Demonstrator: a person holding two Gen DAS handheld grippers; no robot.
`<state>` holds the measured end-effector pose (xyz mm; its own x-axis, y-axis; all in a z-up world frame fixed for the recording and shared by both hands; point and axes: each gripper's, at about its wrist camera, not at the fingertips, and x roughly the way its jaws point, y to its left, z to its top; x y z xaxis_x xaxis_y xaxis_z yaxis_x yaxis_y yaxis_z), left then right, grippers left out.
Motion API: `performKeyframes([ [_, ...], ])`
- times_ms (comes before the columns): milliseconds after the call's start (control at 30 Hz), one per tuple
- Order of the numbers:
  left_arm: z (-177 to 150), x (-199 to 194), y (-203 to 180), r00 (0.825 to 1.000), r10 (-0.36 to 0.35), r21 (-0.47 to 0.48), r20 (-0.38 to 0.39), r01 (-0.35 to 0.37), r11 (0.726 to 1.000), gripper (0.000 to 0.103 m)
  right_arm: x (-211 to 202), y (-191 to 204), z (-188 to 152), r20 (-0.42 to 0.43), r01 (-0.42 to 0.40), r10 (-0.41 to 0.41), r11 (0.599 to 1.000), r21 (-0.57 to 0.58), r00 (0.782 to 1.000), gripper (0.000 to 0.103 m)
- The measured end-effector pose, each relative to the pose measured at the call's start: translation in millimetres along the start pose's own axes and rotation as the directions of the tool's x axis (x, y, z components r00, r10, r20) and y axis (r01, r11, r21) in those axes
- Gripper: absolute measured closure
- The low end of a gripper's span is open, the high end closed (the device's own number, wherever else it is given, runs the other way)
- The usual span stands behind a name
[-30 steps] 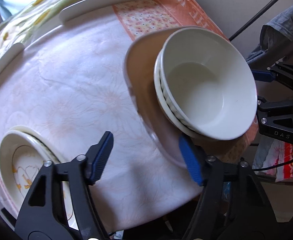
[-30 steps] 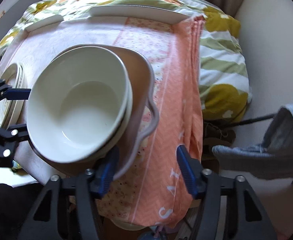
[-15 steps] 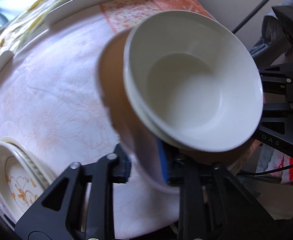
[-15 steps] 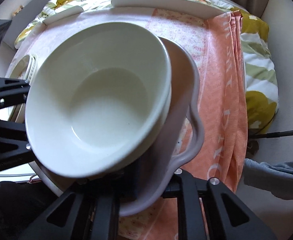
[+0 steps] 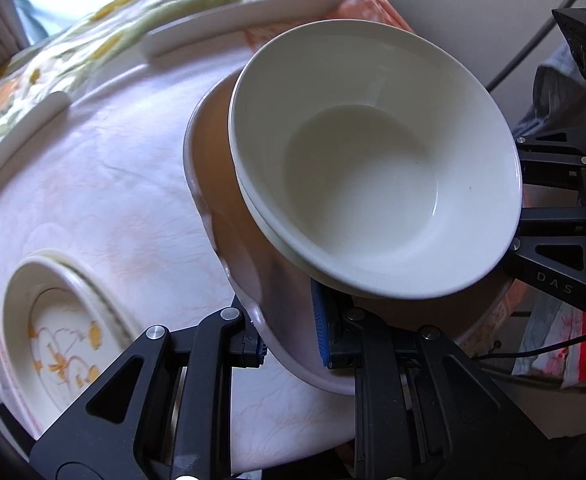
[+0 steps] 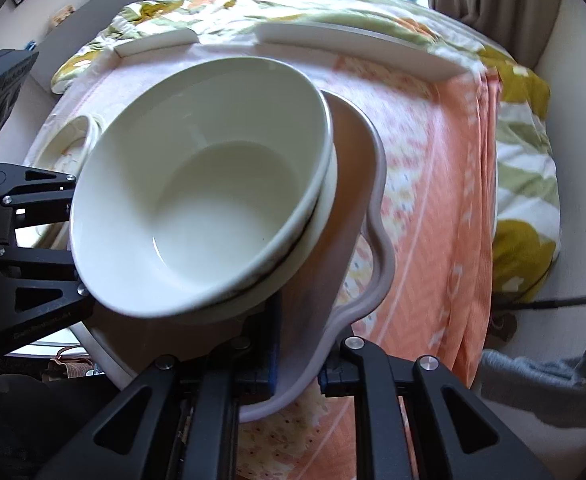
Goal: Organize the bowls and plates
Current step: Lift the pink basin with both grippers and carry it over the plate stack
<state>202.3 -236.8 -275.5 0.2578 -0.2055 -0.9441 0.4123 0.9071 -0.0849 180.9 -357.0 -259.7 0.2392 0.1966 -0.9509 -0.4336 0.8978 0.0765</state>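
- Both grippers, spread apart a second ago with the tray's rim merely between their pads, have since been closed on it, and the tray has been raised off the cloth.
- The left gripper [image 5: 291,334] is pinched on the near rim of the tray [image 5: 229,208]; one blue pad [image 5: 320,322] is pressed to the inner wall, the other is under the rim.
- The right gripper [image 6: 297,356] is pinched on the opposite rim of the tray [image 6: 377,216], beside its wavy handle.
- The stacked white bowls [image 5: 373,168] are carried in the tray, just ahead of and above both sets of fingers, tilted.
- The flowered plates [image 5: 53,332] are seen on the tablecloth [image 5: 105,184], ahead and left of the left gripper, apart from the tray.
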Motion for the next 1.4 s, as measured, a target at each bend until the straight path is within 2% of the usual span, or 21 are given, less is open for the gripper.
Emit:
performKeyframes([
  [133,-9.1,-25.3,20.3,1.000,0.007,-0.033,0.029,-0.006,0.999,0.087,-12.4,16.9,16.2,0.018,-0.005,0.006,1.000,-0.030,1.000,0.090],
  [333,-32.8,-64.2,56.5,0.998,0.005,-0.062,0.064,-0.001,0.998,0.087,-30.9,63.4,37.9,0.039,0.007,-0.003,0.996,-0.090,0.999,0.090],
  [500,-59.0,-85.7,94.1,0.998,0.024,-0.085,0.060,-0.019,0.996,0.087,-34.7,110.2,50.7,0.046,0.001,0.005,0.992,-0.126,0.999,0.090],
  [633,-83.1,-95.1,130.0,0.998,0.044,-0.100,0.043,-0.039,0.994,0.087,-22.4,143.4,61.4,0.041,-0.022,0.027,0.991,-0.132,0.999,0.090],
  [767,-106.1,-98.9,158.9,0.997,0.078,-0.118,0.013,-0.076,0.990,0.087,-2.4,174.8,70.2,0.028,-0.045,0.048,0.992,-0.114,0.998,0.090],
  [1000,-126.4,-79.9,193.8,0.997,0.073,-0.119,-0.030,-0.076,0.990,0.087,29.6,218.2,79.3,-0.030,-0.042,0.039,0.995,-0.087,0.999,0.090],
  [1400,-128.4,-65.2,203.1,0.997,0.069,-0.087,-0.018,-0.070,0.994,0.087,46.9,225.7,73.6,-0.052,-0.033,0.033,0.999,0.001,0.998,0.089],
])
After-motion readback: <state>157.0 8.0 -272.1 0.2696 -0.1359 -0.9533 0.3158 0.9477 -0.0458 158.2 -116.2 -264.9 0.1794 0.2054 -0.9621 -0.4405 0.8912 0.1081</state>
